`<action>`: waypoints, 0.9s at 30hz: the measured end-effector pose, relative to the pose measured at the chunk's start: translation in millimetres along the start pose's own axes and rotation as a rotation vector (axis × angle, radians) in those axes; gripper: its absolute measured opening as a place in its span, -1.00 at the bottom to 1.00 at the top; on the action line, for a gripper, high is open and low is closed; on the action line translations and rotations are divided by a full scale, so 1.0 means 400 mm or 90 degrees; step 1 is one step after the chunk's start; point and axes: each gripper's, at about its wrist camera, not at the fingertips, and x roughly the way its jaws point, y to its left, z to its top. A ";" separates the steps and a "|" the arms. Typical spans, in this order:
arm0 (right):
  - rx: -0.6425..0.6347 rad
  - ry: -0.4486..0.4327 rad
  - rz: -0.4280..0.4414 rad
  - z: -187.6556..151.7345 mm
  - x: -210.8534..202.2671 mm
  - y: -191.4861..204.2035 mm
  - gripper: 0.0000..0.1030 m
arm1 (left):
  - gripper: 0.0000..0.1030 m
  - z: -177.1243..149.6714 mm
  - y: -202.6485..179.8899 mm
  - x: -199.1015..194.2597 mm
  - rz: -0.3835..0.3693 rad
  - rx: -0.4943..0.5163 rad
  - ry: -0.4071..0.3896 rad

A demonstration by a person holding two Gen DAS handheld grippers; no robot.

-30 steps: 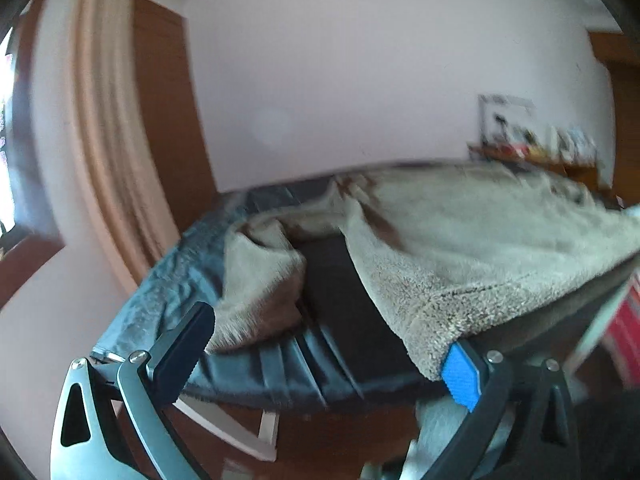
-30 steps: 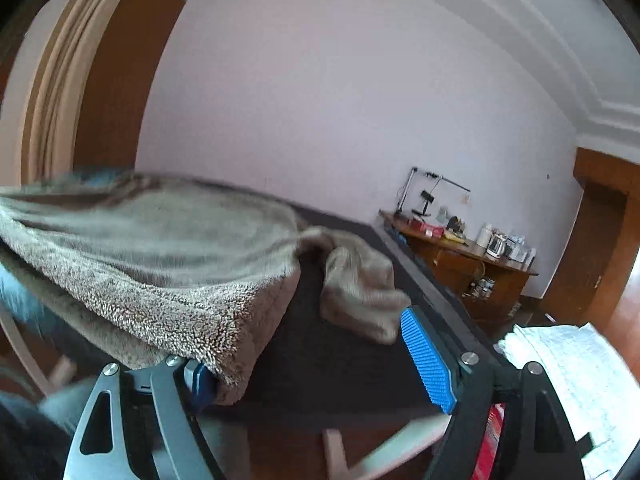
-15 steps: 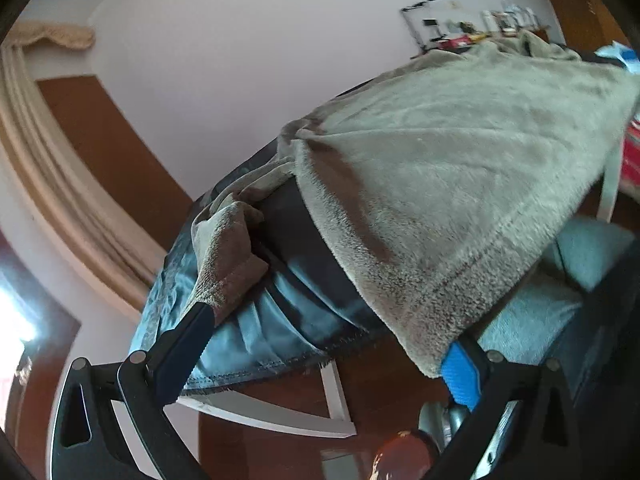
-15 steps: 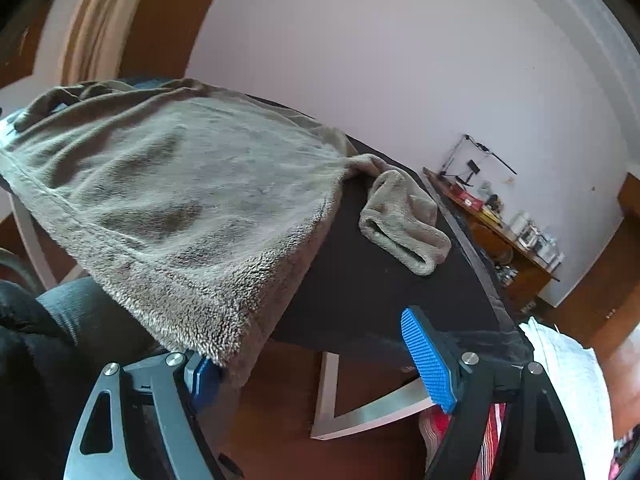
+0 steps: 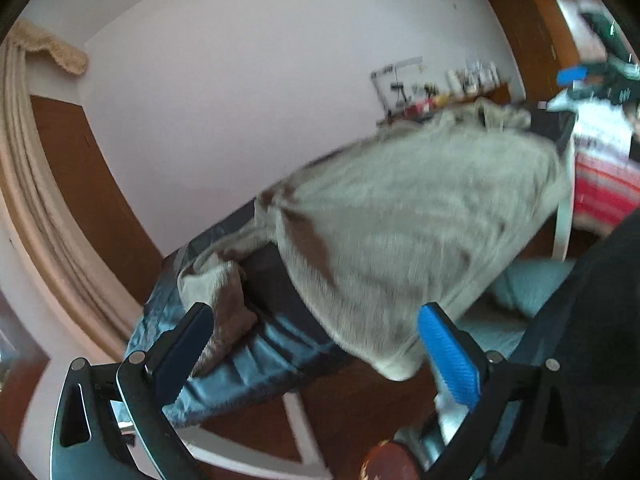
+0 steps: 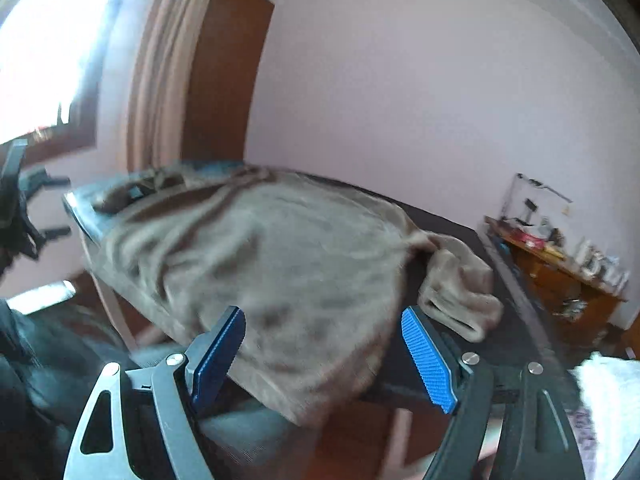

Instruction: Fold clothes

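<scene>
a beige fleece garment point(image 5: 408, 232) lies spread over a dark-covered table point(image 5: 248, 364), filling the middle and right of the left wrist view; its near hem hangs over the table's front edge, and one sleeve point(image 5: 224, 292) is bunched at centre left, folded back on the dark cover; the left gripper point(image 5: 316, 344) sits along the bottom of that frame with its jaws spread wide, nothing pinched; its blue pad point(image 5: 448, 356) is at lower right just beside the hanging corner of the hem, whether touching it cannot be told through the blur; the dark finger point(image 5: 184, 348) at lower left overlaps the sleeve's end in the picture.

in the right wrist view the same fleece garment point(image 6: 264, 264) covers the centre of the frame, draped over the table's point(image 6: 508, 336) near edge, with the other sleeve point(image 6: 456, 296) lying folded at centre right on the dark surface; the right gripper point(image 6: 324, 352) is at the bottom centre, jaws spread, both blue pads point(image 6: 428, 360) standing either side of the overhanging hem without pressing it; a wooden sideboard point(image 6: 560, 264) with small items stands at the far right against the pale wall point(image 6: 400, 100); curtains point(image 6: 160, 80) hang at upper left.
</scene>
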 end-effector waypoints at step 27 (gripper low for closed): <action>0.083 0.218 0.015 -0.100 0.366 -0.072 0.61 | 0.99 0.036 0.135 0.365 -0.023 -0.266 0.205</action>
